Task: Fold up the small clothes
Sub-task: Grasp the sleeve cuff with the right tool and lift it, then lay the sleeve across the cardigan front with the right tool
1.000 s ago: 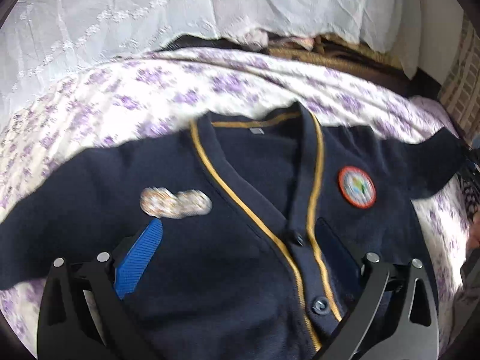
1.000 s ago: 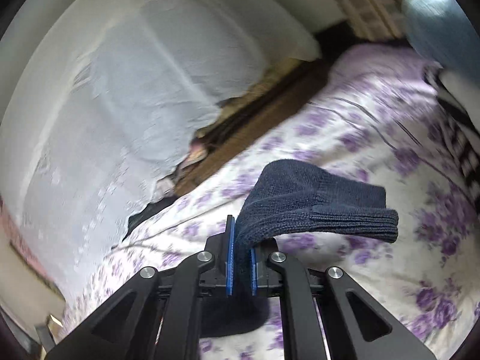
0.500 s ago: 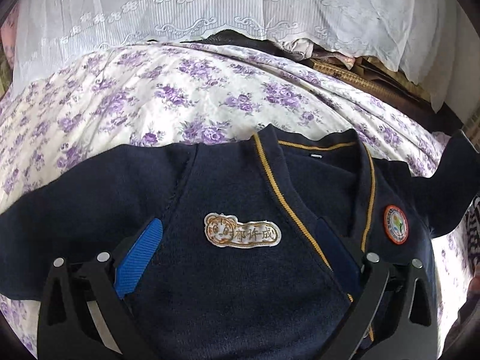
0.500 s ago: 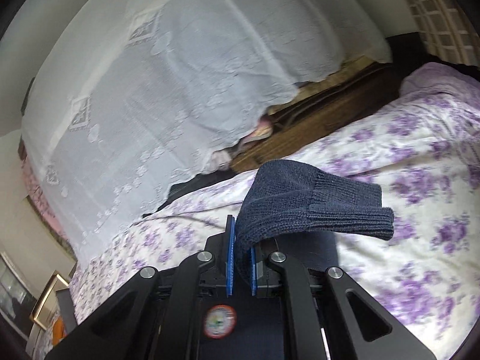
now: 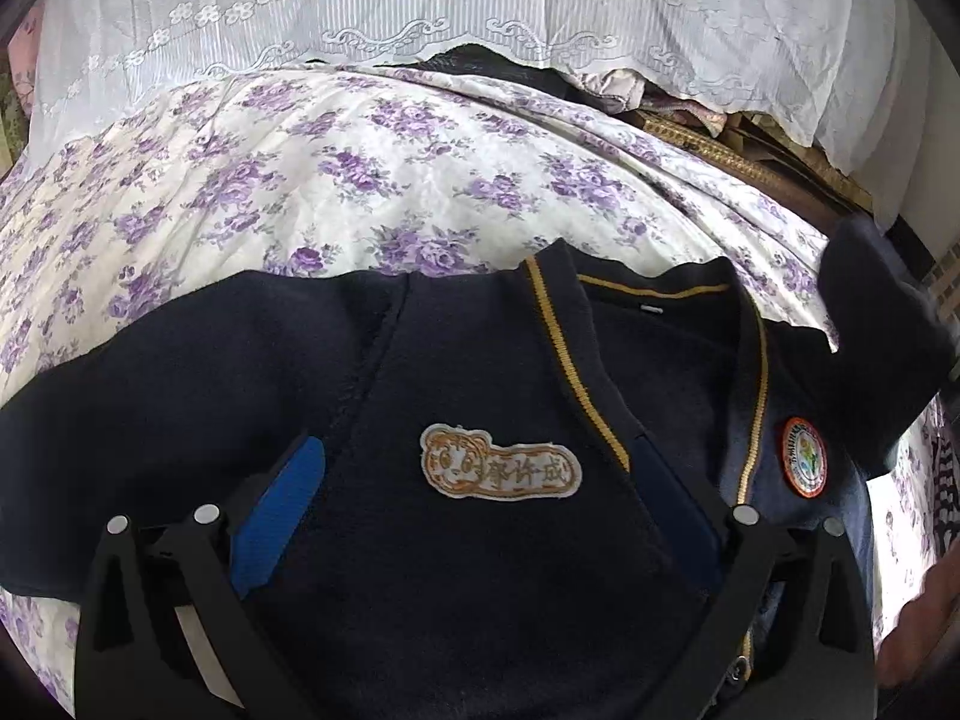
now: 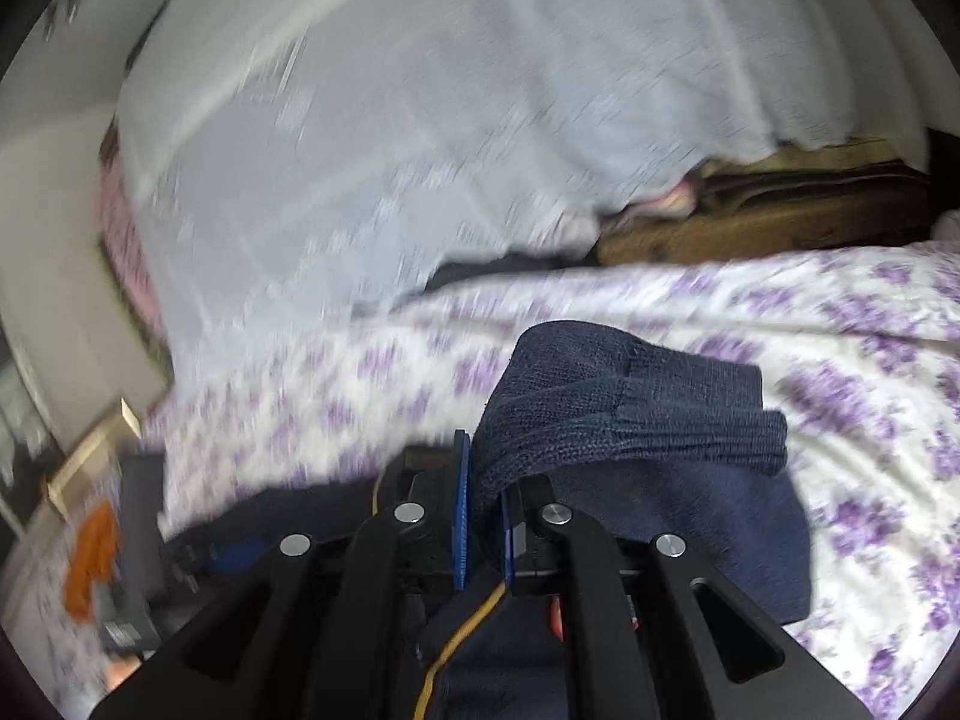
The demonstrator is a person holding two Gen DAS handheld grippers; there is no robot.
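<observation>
Cardigan (image 5: 456, 570): navy knit with yellow piping, lying front-up on the floral bedspread (image 5: 360, 180), collar toward the bed's far edge where the lace cloth (image 5: 420, 0) hangs; one sleeve spread flat toward the bed's left edge
Name patch (image 5: 501, 471): cream and gold, sewn on the chest, between the left gripper's fingers as that camera sees it
Round badge (image 5: 804, 459): orange-rimmed, on the other front panel, beside the piping
Left gripper (image 5: 480, 516): fingers spread wide over the chest of the cardigan, nothing pinched; whether the blue pads (image 5: 279, 516) touch the cloth cannot be told
Right gripper (image 6: 483, 519): fingers clenched on the sleeve cuff (image 6: 630, 420), which is lifted clear of the bedspread and folds over to the right of the pads; background blurred
Person's hand (image 5: 924, 618): partly seen at the right rim of the left view
</observation>
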